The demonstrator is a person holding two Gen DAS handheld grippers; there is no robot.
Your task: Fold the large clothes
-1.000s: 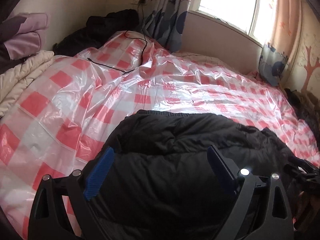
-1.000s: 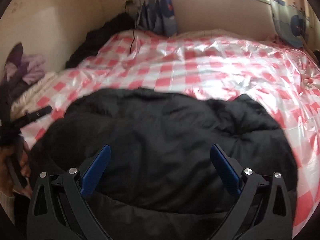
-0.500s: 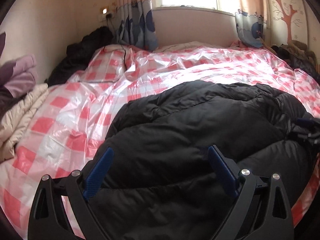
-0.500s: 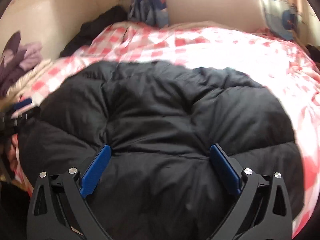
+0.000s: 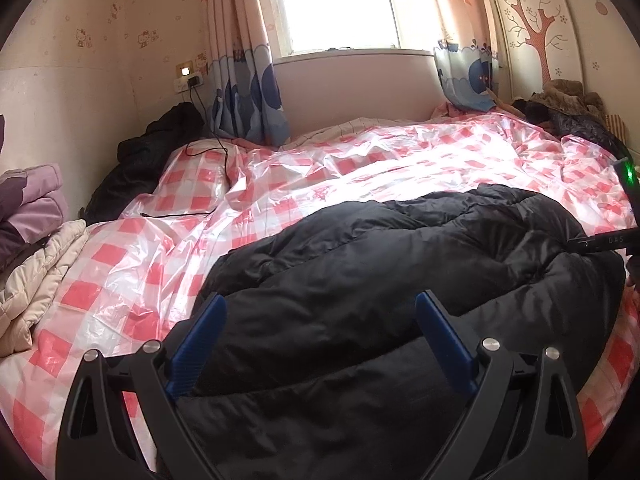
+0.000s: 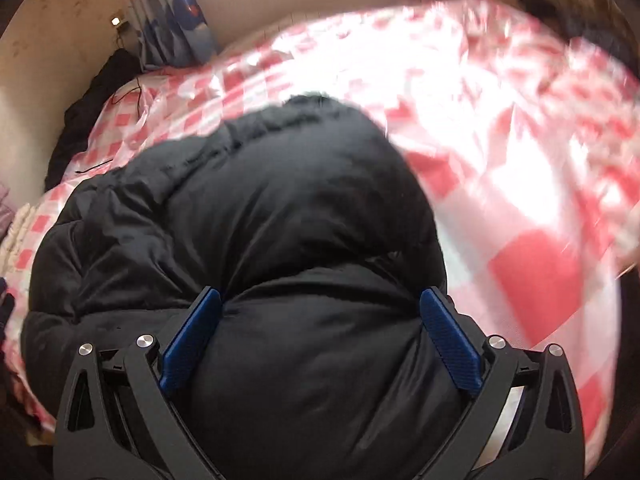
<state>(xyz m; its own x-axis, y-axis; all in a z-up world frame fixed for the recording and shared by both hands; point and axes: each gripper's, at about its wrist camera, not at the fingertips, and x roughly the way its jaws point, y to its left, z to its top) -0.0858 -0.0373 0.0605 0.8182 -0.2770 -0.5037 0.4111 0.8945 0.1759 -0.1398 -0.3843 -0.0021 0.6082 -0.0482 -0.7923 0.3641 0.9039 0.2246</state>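
A large black puffy down jacket (image 5: 400,280) lies folded in a thick bundle on the bed's red-and-white checked plastic sheet (image 5: 360,168). My left gripper (image 5: 320,308) is open, its blue pads spread wide just above the jacket's near edge. My right gripper (image 6: 320,304) is open too, close over the jacket (image 6: 260,208), with padding bulging between the fingers. The right gripper's body shows at the right edge of the left wrist view (image 5: 608,240).
Purple and beige folded clothes (image 5: 32,248) are piled at the bed's left edge. A dark garment (image 5: 148,152) lies by the wall with a charger cable (image 5: 224,160). More dark clothes (image 5: 568,116) sit at the far right. Curtains and a window stand behind.
Both grippers have pulled back and tilted; the left view rose to show the window. The right gripper swung down close to the jacket's right part, its view blurred. The jacket looks more bunched.
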